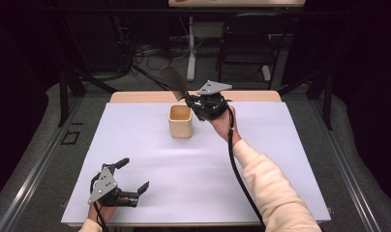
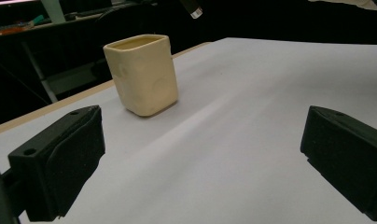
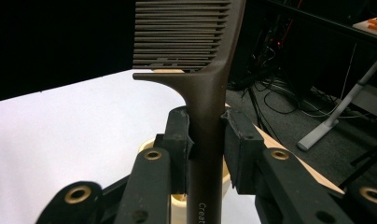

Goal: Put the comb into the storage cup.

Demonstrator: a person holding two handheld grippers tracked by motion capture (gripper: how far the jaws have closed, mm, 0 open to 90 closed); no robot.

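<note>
Comb (image 3: 203, 70), dark brown and wide-toothed, is clamped by its handle between the jaws of the right gripper (image 1: 197, 102), its toothed head raised toward 12 o'clock above the table's (image 1: 261, 145) far edge. Cream cup (image 1: 180, 121), square-sided and upright, stands on the white sheet just at 9 o'clock of that gripper, below the comb. Left gripper (image 1: 133, 175) rests at 7 o'clock of the cup, well apart, jaws spread wide and empty.

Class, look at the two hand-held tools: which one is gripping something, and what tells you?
The right tool: its jaws clamp a dark comb beside the cream cup. The left tool is open.
</note>
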